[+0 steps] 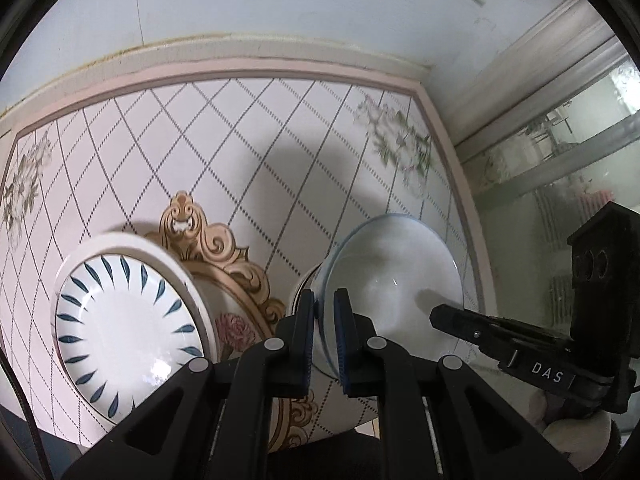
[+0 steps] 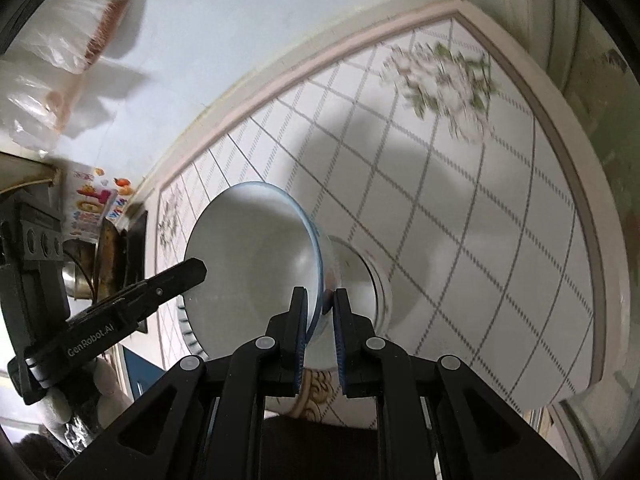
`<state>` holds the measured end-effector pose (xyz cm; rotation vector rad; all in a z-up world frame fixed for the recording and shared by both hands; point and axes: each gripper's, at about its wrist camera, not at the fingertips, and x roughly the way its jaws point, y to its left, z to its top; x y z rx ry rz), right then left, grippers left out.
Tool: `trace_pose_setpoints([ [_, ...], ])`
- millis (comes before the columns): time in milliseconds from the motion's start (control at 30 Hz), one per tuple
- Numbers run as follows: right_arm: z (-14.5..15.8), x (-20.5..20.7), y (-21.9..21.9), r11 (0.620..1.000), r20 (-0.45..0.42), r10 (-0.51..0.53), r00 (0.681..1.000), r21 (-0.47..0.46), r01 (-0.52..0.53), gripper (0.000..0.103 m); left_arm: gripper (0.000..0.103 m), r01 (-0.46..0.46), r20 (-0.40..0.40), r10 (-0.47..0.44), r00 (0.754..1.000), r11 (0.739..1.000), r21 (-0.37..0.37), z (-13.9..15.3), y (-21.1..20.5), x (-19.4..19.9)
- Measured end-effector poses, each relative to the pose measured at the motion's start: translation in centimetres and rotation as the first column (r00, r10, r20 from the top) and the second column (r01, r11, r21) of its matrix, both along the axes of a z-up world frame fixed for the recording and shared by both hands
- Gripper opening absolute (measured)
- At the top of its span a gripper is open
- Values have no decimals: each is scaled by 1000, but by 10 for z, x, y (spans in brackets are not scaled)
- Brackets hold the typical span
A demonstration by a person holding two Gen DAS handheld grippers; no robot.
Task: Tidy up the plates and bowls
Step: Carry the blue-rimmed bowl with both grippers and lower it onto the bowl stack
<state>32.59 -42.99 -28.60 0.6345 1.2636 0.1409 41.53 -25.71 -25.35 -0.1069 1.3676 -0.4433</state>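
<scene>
Both grippers pinch opposite rims of one blue-edged bowl [image 1: 394, 280], left gripper [image 1: 325, 308] and right gripper [image 2: 320, 308] jaws nearly shut, holding it above the worktop [image 1: 224, 140] just right of the leaf-patterned plate [image 1: 128, 320].

1. Your left gripper [image 1: 324, 312] hides the near rim of the bowl [image 1: 396, 280].
2. The flower print [image 2: 440, 76] on the table [image 2: 480, 240] is blurred.
3. The plate [image 1: 120, 320] under the bowl is mostly hidden in the right view.

"DAS" marks the right gripper [image 1: 434, 316]; "GenRobot.AI" marks the left gripper [image 2: 200, 270].
</scene>
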Motion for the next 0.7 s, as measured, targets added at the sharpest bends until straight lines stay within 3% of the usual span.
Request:
trace_pose_setpoints([
  [267,-24,-3,2,1000,-41,-1,999,-1,1,14,8,24,-15,-23,1000,998,50,-19,-6,-3],
  [700,-33,-3,-1,1000,-66,-1,998,-24,0,16,8,37,-31,-34,999,995,87,-31,-10,-9],
])
